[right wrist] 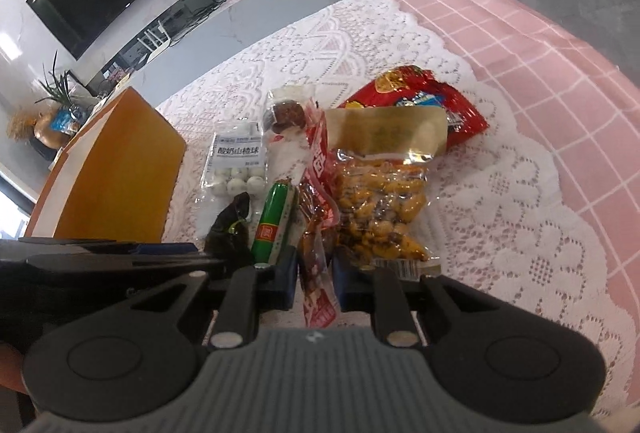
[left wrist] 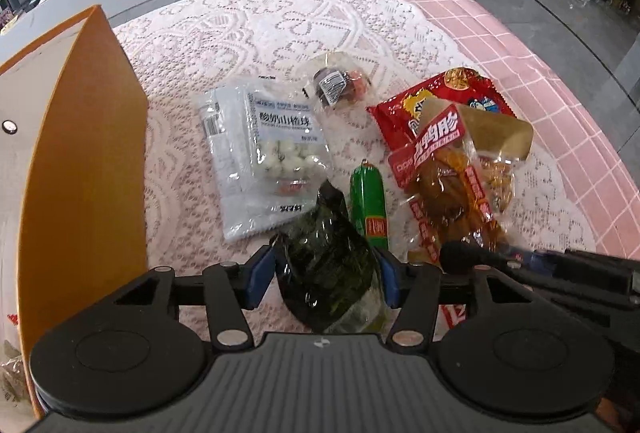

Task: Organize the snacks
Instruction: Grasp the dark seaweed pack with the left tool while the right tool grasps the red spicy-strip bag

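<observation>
Between my left tongs (left wrist: pixel 324 269) sits the dark seaweed packet (left wrist: pixel 328 261), gripped mid-body; soft, crinkly, probably slippery; right tongs (right wrist: pixel 314 273) straddle the red strip pack (right wrist: pixel 316 273), closure unclear.

Clearance around the snack cluster, lace-covered table

Tall orange cardboard box (left wrist: pixel 86 137) walls off 9 o'clock; bare white lace tablecloth (left wrist: pixel 280 21) lies open toward 12; red foil snack bag (left wrist: pixel 436 105) and clear packet of yellow-brown snacks (right wrist: pixel 380 209) crowd 1–3 o'clock.
</observation>
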A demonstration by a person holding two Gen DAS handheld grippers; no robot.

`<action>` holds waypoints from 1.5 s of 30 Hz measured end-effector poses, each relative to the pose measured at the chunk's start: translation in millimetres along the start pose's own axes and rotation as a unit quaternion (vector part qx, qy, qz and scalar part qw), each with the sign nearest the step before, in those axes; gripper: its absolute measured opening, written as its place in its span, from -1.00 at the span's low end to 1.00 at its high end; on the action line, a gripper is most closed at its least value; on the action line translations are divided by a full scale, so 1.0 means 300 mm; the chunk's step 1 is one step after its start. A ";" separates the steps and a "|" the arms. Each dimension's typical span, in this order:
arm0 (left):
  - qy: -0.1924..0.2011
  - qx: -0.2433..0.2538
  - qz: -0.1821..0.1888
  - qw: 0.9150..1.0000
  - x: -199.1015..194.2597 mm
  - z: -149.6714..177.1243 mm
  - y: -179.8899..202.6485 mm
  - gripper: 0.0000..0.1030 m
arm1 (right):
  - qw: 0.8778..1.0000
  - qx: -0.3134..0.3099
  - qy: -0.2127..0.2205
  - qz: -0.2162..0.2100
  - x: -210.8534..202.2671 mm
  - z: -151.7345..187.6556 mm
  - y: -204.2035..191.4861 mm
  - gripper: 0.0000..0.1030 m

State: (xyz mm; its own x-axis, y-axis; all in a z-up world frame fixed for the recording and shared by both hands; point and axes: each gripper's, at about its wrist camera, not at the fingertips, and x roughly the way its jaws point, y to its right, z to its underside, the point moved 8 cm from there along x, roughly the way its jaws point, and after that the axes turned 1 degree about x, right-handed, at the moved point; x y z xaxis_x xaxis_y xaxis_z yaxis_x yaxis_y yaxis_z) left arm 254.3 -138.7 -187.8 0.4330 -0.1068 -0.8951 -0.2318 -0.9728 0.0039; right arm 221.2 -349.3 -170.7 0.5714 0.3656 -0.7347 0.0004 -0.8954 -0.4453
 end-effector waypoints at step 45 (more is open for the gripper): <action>-0.003 0.110 -0.025 0.994 -0.011 0.104 0.023 -0.12 | 0.999 0.031 -0.015 -0.029 0.059 -0.008 0.008 -0.69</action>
State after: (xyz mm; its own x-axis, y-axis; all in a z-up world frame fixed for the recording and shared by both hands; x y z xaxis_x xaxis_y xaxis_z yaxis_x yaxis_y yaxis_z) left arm 224.1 -138.6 -198.6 0.4443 -0.0575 -0.8940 -0.3949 -0.9083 -0.1379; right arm 233.3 -345.6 -183.7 0.5477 0.4247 -0.7208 -0.0181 -0.8554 -0.5177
